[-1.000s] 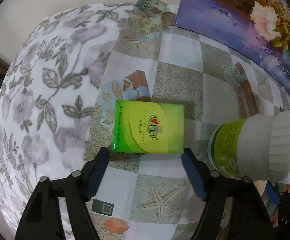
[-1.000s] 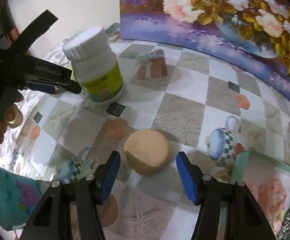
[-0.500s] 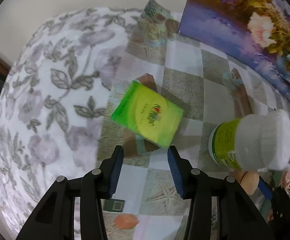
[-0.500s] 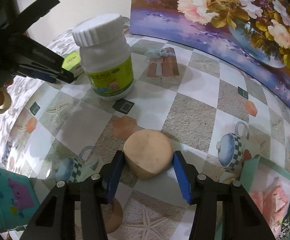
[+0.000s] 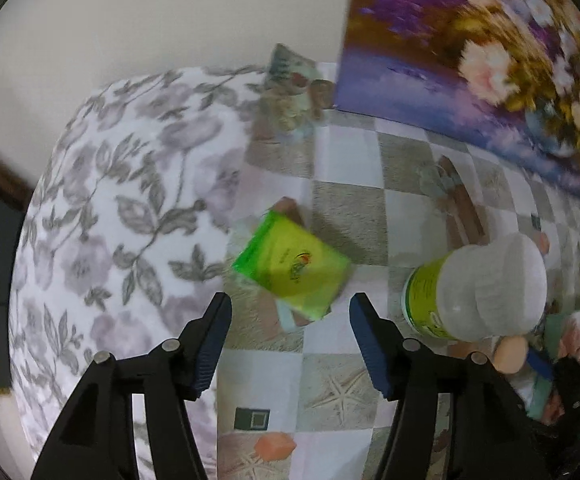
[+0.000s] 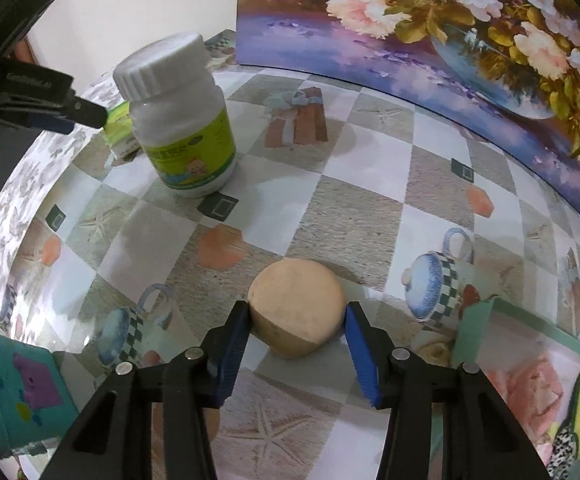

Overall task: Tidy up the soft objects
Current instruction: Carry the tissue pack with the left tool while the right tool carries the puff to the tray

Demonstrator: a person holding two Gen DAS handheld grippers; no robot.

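Soft indoor light fell from above, leaving short, faint shadows. The left wrist view was smeared by motion blur: the floral painting (image 5: 485,64), the green tissue pack (image 5: 291,268) and the white bottle (image 5: 477,288) all lacked sharp edges. The right wrist view was crisp, with pale glare on the glossy checked tablecloth (image 6: 90,276). Both views bent strongly at their dark corners.

Both wrist views look steeply down, close over the table (image 5: 345,216), sharing the white bottle (image 5: 477,292).
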